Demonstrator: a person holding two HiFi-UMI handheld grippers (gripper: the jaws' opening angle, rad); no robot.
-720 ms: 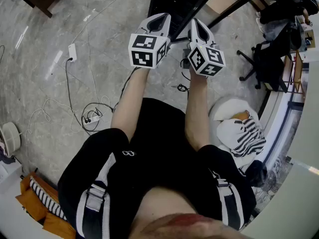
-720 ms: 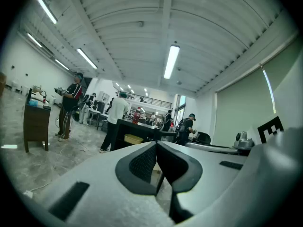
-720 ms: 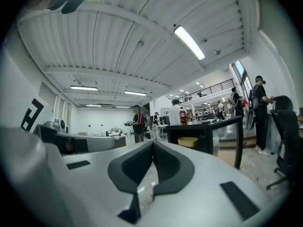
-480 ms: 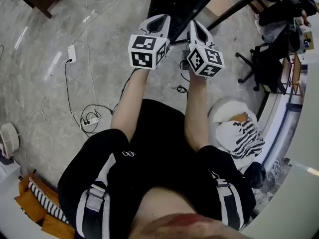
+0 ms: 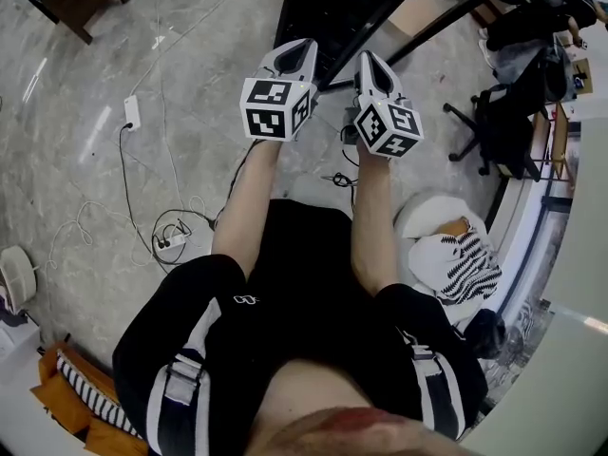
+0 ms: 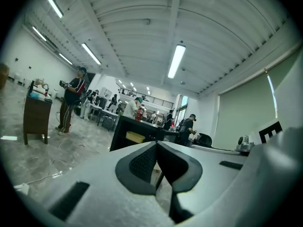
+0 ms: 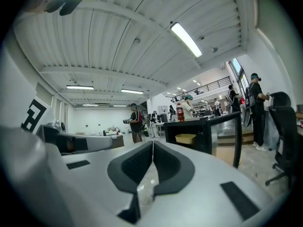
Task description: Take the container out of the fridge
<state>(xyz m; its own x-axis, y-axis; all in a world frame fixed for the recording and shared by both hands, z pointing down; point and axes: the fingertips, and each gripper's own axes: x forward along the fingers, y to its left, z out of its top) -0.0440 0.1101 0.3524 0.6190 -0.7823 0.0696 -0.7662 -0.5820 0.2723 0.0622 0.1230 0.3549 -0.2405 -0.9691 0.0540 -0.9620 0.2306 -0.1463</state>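
Observation:
The fridge (image 7: 201,135) is a low black cabinet ahead of me on the floor, and its glass door (image 7: 226,138) stands swung open to the right. A yellow container (image 7: 185,138) sits on a shelf inside; the left gripper view also shows this container (image 6: 135,136). In the head view the fridge (image 5: 328,8) lies just past both grippers. My left gripper (image 5: 296,50) and right gripper (image 5: 371,61) are held side by side, well short of the fridge. Both are shut with nothing between the pads.
A red bottle (image 7: 180,112) stands on top of the fridge. A white power strip (image 5: 131,112) and loose cables (image 5: 176,226) lie on the floor to the left. An office chair (image 5: 499,122) and a white pile (image 5: 456,250) are at the right. People stand further back.
The head view has shifted slightly, so both grippers sit a little lower in the frame. They stay side by side and shut.

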